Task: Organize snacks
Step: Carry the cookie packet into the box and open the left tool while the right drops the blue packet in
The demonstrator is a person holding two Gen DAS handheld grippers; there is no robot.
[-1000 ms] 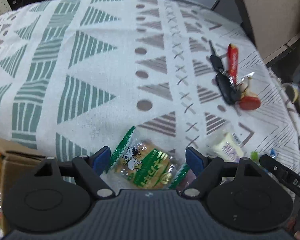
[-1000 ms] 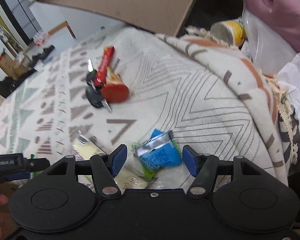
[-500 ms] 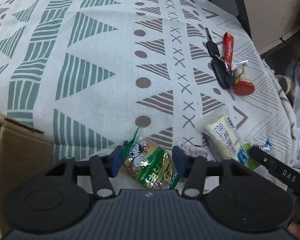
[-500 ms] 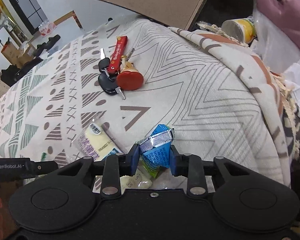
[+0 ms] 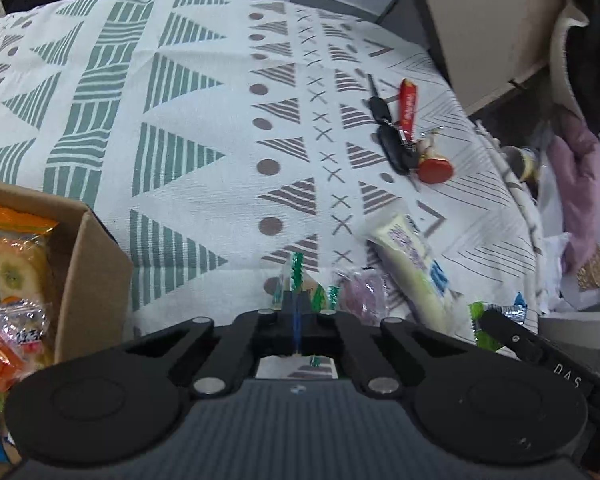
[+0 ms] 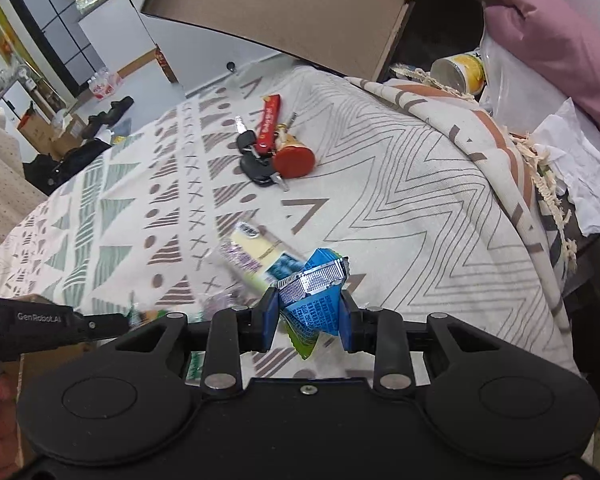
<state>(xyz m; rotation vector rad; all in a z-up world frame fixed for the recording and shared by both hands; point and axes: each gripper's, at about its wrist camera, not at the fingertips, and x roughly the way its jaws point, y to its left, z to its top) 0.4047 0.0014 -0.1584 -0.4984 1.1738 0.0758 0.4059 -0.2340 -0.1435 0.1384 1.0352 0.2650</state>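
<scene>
My left gripper (image 5: 296, 312) is shut on a green-and-white striped snack packet (image 5: 297, 274), which sticks up edge-on from between the fingers. Left of it stands an open cardboard box (image 5: 92, 264) holding several snacks. My right gripper (image 6: 308, 316) is shut on a crumpled blue packet (image 6: 314, 300) with a green wrapper hanging beneath it, held just above the cloth. A long pale yellow packet (image 5: 410, 256) (image 6: 252, 254) and a small purple packet (image 5: 364, 292) lie on the patterned tablecloth (image 5: 180, 120) between the two grippers.
A bunch of keys with a red strap and red fob (image 5: 404, 140) (image 6: 270, 152) lies farther back. The cloth drops off at the right, beside a yellow tin (image 6: 460, 74), pink bedding (image 6: 560, 40) and white paper (image 6: 572, 168). A brown board (image 6: 284, 4) leans behind.
Both grippers went from open to shut: the left on the green striped packet, now turned edge-on, the right on the blue packet. Both have risen a little off the cloth.
</scene>
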